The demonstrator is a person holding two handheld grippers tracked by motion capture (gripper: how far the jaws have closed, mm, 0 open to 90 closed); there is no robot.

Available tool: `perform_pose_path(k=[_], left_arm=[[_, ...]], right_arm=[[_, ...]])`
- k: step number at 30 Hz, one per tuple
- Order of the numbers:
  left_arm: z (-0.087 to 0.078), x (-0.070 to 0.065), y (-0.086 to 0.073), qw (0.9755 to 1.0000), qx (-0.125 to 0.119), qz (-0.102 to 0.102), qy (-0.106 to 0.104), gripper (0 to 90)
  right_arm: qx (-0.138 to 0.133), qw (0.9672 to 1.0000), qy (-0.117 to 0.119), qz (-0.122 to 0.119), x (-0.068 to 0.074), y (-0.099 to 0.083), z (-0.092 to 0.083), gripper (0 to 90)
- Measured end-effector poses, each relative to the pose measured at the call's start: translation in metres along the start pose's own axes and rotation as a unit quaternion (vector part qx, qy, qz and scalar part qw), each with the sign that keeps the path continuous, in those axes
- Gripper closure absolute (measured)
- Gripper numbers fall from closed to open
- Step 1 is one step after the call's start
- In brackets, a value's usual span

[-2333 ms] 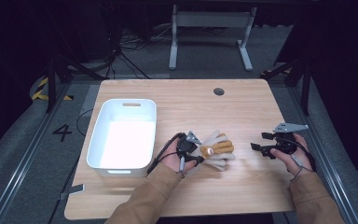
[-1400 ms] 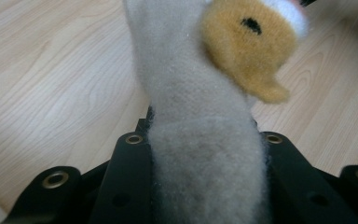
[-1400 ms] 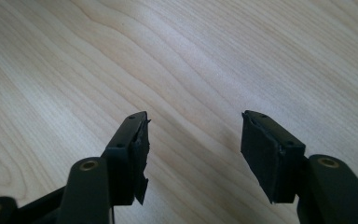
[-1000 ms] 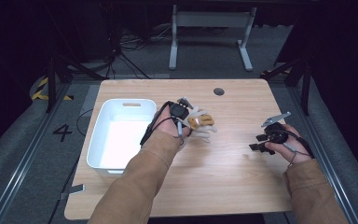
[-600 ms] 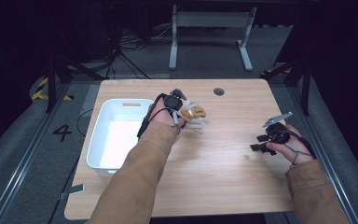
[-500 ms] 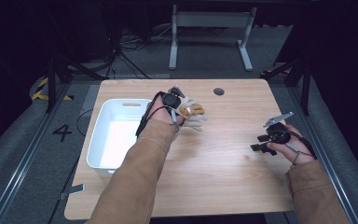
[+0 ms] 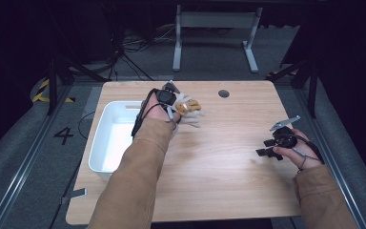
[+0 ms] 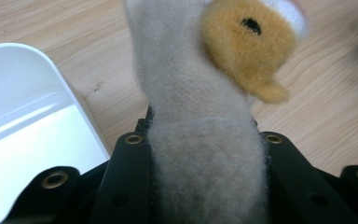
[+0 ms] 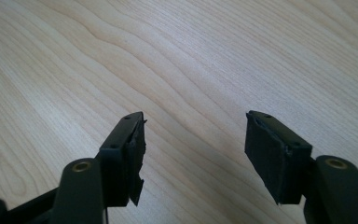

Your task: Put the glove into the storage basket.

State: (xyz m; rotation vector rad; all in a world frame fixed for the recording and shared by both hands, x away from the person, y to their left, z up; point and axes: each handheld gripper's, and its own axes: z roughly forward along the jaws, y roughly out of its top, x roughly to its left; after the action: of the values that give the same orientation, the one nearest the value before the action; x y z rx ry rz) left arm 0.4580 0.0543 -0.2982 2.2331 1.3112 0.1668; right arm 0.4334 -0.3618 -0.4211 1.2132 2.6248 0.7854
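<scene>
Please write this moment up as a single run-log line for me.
left gripper: shut on fuzzy sock, lifted beside white bin | right gripper: open, nothing between jaws, over wooden table

The left gripper is clamped with its arm stretched forward; the right gripper, fingers just opening, hangs empty.

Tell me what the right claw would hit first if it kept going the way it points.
Most likely the bare wooden table: the right claw stands open with nothing between its jaws, angled down at the wood. How far off the surface lies is hard to judge.
</scene>
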Motion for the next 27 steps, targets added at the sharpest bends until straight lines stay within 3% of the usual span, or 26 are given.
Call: perform_pose_path(k=[6,9,16,18,22,27], left_arm=[[-0.011,0.004,-0.001,0.9999,-0.01,-0.009,0.01,69.2],[-0.017,0.005,-0.003,0.9992,-0.02,-0.033,0.012,69.1],[-0.025,0.008,-0.006,0.9969,-0.017,-0.071,0.028,69.6],[-0.027,0.008,-0.006,0.9968,-0.018,-0.072,0.03,69.5],[-0.033,0.013,-0.01,0.9942,-0.029,-0.096,0.038,69.5],[-0.039,0.022,-0.019,0.988,-0.044,-0.136,0.059,69.4]], right_arm=[[0.004,1.0,0.001,-0.005,0.003,0.001,0.005,38.4],[0.006,1.0,-0.001,-0.002,0.002,0.0,0.008,38.4],[0.009,1.0,0.002,0.002,0.002,-0.001,0.01,38.4],[0.011,0.9999,0.002,0.004,0.002,-0.001,0.011,38.5],[0.015,0.9999,0.003,0.003,0.003,-0.001,0.013,38.5],[0.018,0.9998,0.003,-0.001,0.006,-0.001,0.017,36.6]])
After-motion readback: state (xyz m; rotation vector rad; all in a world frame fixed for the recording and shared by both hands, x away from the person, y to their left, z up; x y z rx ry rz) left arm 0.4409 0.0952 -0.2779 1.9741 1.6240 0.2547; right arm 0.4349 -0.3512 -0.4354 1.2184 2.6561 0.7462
